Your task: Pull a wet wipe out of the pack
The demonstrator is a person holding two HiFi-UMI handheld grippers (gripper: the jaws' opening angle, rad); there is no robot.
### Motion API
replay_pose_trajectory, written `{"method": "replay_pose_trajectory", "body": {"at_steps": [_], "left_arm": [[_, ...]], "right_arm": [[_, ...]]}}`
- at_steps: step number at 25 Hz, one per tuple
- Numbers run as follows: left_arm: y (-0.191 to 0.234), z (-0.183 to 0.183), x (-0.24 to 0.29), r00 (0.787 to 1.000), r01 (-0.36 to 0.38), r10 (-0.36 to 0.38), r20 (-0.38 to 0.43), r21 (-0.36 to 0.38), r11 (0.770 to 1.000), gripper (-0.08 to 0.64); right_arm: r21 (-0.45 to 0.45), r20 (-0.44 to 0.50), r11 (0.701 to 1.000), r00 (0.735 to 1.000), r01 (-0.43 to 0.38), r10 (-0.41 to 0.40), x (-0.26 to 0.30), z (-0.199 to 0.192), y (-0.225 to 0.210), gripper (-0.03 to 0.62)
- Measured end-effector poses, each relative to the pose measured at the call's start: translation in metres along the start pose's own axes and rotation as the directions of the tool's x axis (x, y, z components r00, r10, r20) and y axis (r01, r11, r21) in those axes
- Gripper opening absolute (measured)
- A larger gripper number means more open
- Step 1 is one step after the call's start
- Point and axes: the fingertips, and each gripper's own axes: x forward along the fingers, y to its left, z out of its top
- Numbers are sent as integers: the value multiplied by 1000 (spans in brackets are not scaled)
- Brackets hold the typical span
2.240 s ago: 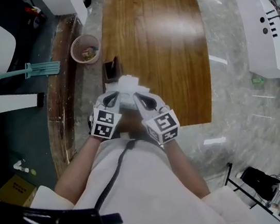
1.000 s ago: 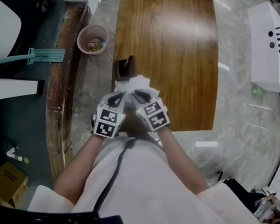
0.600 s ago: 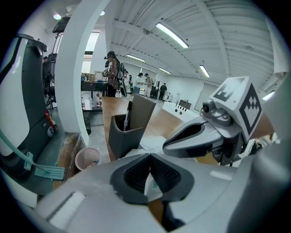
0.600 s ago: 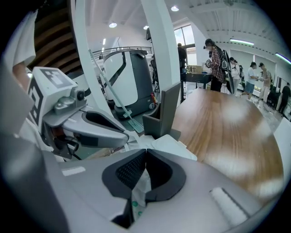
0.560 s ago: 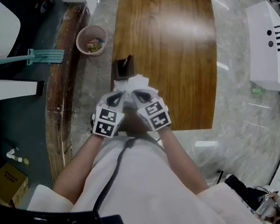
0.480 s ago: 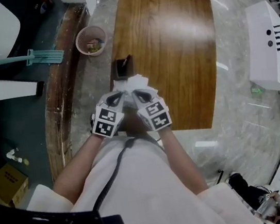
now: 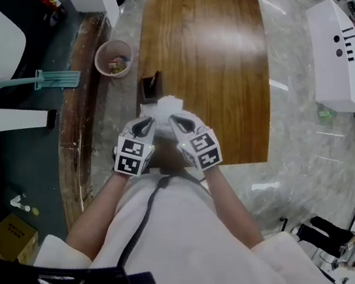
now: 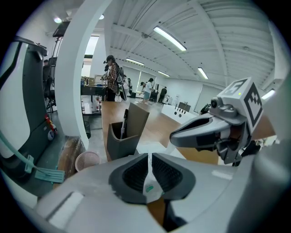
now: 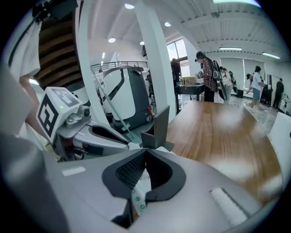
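Note:
The white wet wipe pack (image 7: 167,105) is held over the near left corner of the wooden table (image 7: 216,46), between both grippers. My left gripper (image 7: 151,120) pinches a thin white edge of the pack, printed with a green dot (image 8: 149,187). Its jaws have just been opening a little, and the film still sits between the pads. My right gripper (image 7: 174,118) is shut on crumpled white film with green dots (image 9: 139,193). Each gripper's camera shows the other gripper: the right gripper (image 8: 176,136) beside the left one, and the left gripper (image 9: 129,144) beside the right one.
A dark pen holder (image 7: 150,87) stands on the table just beyond the pack. A pink wastebasket (image 7: 112,57) and a teal broom (image 7: 49,79) are on the floor at left. A white machine (image 7: 335,48) stands right of the table. People stand far off.
The right gripper has lifted slightly and its marker cube sits a bit further from the left one. The left gripper stays in place on the pack.

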Motion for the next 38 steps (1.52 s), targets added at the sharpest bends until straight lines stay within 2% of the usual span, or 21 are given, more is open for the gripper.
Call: {"method": "replay_pose_trajectory", "body": {"at_steps": [20, 38], "left_arm": [[-33, 27, -21, 997, 2, -5, 78, 34, 999, 35], [-71, 55, -31, 989, 39, -49, 143, 69, 997, 34]], "right_arm": [[10, 187, 997, 979, 83, -83, -72, 26, -5, 9], [35, 315, 987, 935, 158, -161, -143, 42, -18, 9]]}}
